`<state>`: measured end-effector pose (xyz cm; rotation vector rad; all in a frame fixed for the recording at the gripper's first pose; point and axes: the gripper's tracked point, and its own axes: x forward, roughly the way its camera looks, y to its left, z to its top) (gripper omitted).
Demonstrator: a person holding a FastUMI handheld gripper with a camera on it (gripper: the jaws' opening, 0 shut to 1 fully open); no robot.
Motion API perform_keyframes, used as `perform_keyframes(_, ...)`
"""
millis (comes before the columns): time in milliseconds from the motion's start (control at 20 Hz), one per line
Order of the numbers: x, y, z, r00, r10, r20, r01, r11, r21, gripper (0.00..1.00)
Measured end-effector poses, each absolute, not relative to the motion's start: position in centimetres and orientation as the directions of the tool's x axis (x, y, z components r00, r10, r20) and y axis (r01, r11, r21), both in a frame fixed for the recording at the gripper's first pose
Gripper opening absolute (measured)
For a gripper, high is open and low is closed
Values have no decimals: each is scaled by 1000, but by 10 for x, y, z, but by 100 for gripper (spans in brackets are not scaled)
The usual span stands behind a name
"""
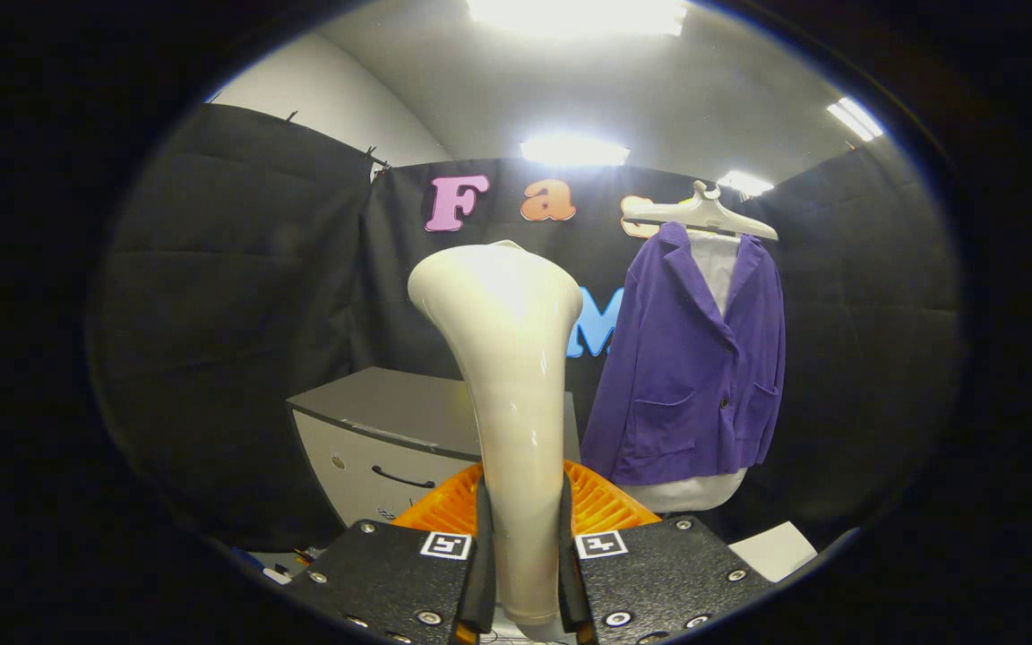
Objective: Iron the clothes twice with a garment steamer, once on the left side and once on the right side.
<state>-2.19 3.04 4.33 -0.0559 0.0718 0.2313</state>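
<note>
Two fingers of the hand-held gripper [523, 573] clamped on the cream steamer [507, 358] handle, head upright, purple jacket [686, 376] on a hanger [704, 213] far right, grey drawer cabinet [391, 430] behind, orange basket [606, 502] near.

black cloth booth walls [238, 296] hang in soft folds on every side, clipped along the top edge. above them runs a plain white ceiling [570, 81] with bright rectangular light panels [574, 148] glaring down. against the back cloth stands a low grey cabinet [373, 448] with a dark flat top and a curved black drawer handle [401, 478].
</note>
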Motion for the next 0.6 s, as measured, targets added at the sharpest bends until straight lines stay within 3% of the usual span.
perform_keyframes(600,-2,9,49,962,257,-87,-257,966,9,28)
